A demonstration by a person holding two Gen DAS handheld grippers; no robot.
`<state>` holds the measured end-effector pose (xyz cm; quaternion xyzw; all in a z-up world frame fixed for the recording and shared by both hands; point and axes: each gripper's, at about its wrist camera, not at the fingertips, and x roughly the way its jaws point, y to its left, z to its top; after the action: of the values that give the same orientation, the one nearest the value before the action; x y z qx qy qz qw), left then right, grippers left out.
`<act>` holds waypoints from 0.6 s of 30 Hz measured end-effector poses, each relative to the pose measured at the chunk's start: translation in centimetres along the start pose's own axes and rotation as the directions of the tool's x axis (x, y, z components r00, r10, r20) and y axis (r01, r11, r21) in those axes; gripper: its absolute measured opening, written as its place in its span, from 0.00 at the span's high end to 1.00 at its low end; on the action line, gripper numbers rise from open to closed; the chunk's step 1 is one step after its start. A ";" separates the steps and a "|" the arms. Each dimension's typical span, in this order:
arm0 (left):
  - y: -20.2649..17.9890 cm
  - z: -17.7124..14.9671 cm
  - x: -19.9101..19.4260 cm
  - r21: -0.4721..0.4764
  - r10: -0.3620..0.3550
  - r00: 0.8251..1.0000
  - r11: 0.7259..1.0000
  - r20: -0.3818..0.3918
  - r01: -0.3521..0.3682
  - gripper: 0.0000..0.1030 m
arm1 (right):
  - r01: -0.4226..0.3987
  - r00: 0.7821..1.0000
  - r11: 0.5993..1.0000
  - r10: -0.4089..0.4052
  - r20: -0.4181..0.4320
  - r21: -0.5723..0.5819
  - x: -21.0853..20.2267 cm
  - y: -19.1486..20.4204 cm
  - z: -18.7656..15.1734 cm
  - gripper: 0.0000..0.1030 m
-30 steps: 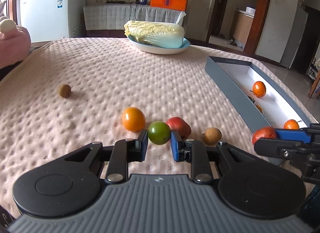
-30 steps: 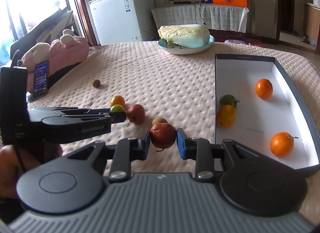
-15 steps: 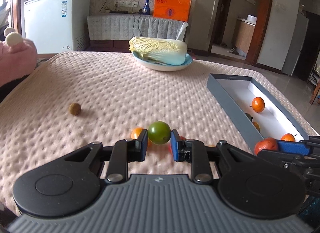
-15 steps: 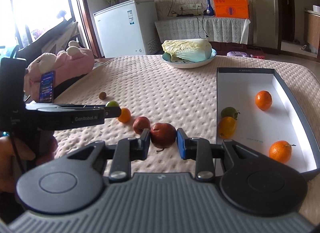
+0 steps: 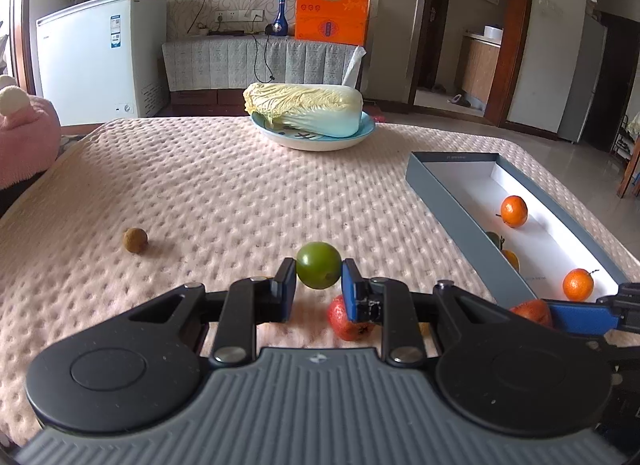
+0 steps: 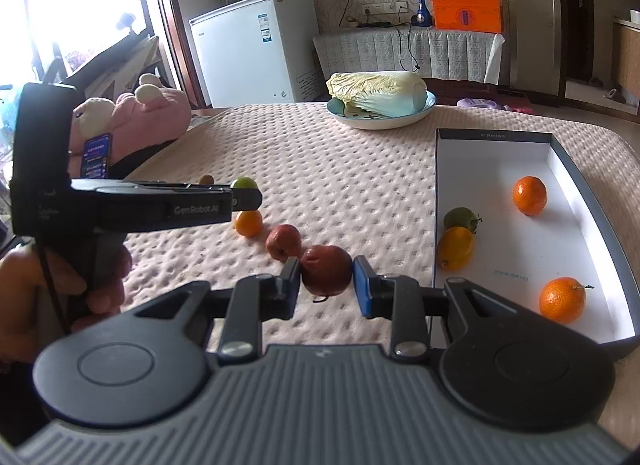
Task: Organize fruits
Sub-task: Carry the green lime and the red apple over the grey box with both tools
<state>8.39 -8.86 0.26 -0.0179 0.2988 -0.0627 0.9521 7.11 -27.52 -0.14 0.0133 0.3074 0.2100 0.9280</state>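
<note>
My left gripper [image 5: 319,277] is shut on a green fruit [image 5: 318,270], held above the pink quilted tablecloth [image 5: 224,193]. In the right wrist view this gripper [image 6: 244,195] hangs over an orange [image 6: 248,223]. My right gripper [image 6: 327,279] is shut on a dark red fruit [image 6: 326,275], just left of the grey box [image 6: 576,169]. Another red fruit [image 6: 284,241] lies on the cloth beside it, and it shows again [image 5: 346,323] under my left fingers. Inside the box lie two oranges [image 6: 530,195], [image 6: 562,300], a yellow fruit [image 6: 455,247] and a green one [image 6: 460,218].
A small brown fruit [image 5: 135,240] lies apart at the left of the cloth. At the far edge stands a blue plate [image 5: 320,137] with a cabbage [image 5: 304,107]. A pink plush toy [image 6: 136,113] sits at the left edge. A person's hand [image 6: 44,289] grips the left tool.
Both grippers have risen with their fruit; the table fruits have slid down in both views. The left gripper now stands above the orange instead of level with it.
</note>
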 end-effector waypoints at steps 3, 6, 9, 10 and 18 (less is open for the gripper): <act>0.3 0.0 -0.2 -0.008 0.001 1.000 1.000 0.003 -0.001 0.72 | -0.004 1.000 1.000 0.004 -0.002 0.003 0.1 0.2 0.0 0.70; 1.0 -0.1 -0.3 -0.032 0.003 1.000 0.999 0.002 -0.003 0.72 | -0.010 1.000 1.000 0.010 -0.003 -0.003 0.3 0.4 0.0 0.70; 1.6 -0.2 -0.4 -0.048 0.006 1.000 0.999 -0.006 -0.006 0.72 | -0.012 1.000 1.000 0.012 -0.009 -0.006 0.5 0.5 -0.1 0.70; 1.7 -0.2 -0.4 -0.048 0.008 1.000 0.999 -0.006 -0.009 0.72 | -0.012 1.000 1.000 0.012 -0.011 -0.006 0.6 0.5 -0.1 0.70; 2.5 -0.3 -0.2 -0.045 0.023 1.000 0.999 -0.015 -0.024 0.72 | -0.013 1.000 1.000 0.012 0.016 0.028 0.1 -0.1 0.1 0.70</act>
<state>8.31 -6.38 -0.02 -0.0355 0.3071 -0.0450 0.9500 7.22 -27.57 -0.13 0.0299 0.3031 0.2112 0.9288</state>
